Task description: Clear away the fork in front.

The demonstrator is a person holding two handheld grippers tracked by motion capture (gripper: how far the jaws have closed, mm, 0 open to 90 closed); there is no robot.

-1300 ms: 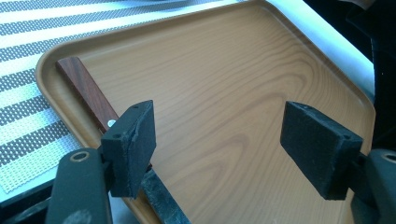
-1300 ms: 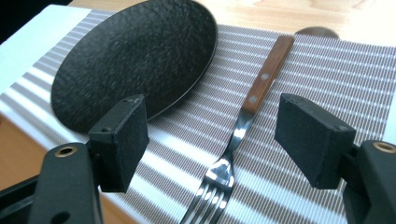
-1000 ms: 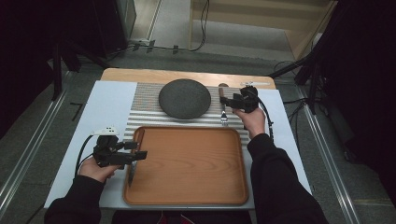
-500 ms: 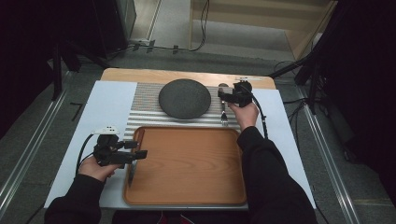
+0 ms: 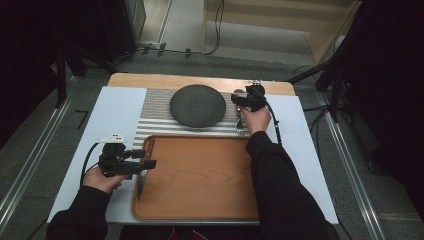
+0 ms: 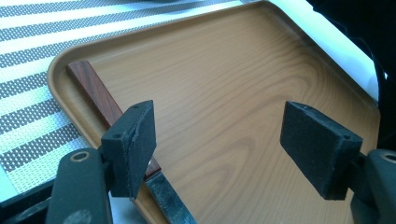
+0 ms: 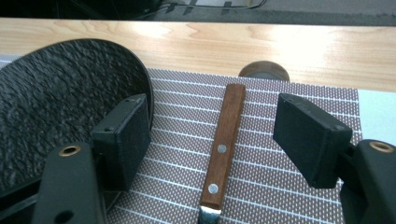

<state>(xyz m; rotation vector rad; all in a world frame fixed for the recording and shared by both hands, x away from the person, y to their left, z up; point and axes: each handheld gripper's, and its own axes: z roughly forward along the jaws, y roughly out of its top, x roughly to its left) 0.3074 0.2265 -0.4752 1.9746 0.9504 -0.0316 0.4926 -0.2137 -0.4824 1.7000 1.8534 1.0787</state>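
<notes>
Fork (image 7: 223, 148) between hand-held gripper (image 7: 222, 140) jaws

Dark, rough-looking round plate (image 5: 197, 105) sits on a striped placemat (image 5: 155, 115), which lies over a white sheet (image 5: 117, 110) on the wooden table (image 5: 150, 81). Small brown round thing (image 7: 264, 70) at the mat's far edge, maybe a coaster.

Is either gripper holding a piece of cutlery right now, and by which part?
Nothing is held. The right gripper is open astride the fork's wooden handle, pads clear. The left gripper is open beside the knife.
</notes>
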